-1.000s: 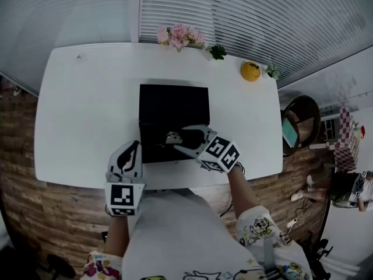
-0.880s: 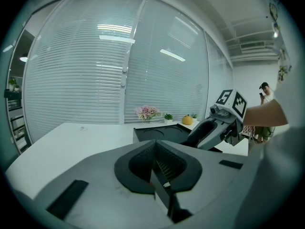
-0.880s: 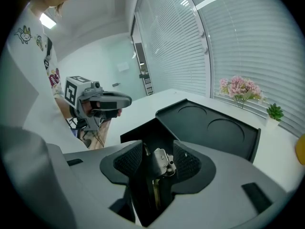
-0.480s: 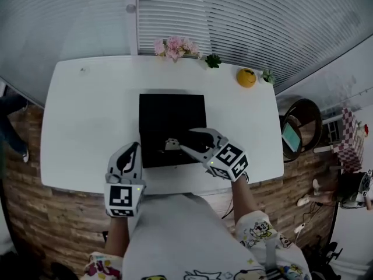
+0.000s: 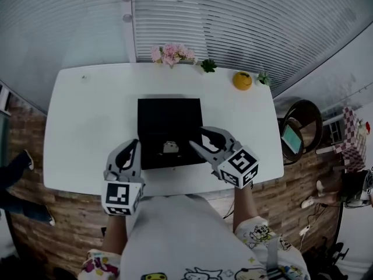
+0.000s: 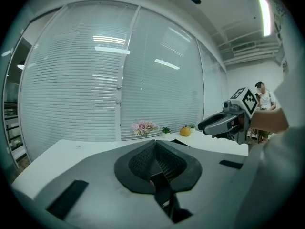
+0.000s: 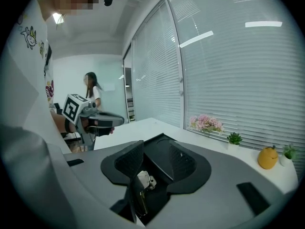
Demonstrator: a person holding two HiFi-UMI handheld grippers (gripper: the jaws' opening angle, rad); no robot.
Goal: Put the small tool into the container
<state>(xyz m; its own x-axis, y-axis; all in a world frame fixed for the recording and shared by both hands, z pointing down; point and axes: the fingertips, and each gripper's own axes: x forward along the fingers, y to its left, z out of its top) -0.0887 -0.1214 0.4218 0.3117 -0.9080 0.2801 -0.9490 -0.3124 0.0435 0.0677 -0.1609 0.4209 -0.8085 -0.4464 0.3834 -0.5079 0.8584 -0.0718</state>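
Right tool (image 5: 197, 136) farther back from container (image 5: 163, 115).

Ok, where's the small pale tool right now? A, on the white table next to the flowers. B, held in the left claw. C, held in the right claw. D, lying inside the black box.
D: the small tool lies on the bottom of the black box, apart from the right claw, whose jaws stand open with nothing gripped.

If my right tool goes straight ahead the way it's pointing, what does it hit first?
The right tool probably meets the black container inside first; the small white item lies just below that line.
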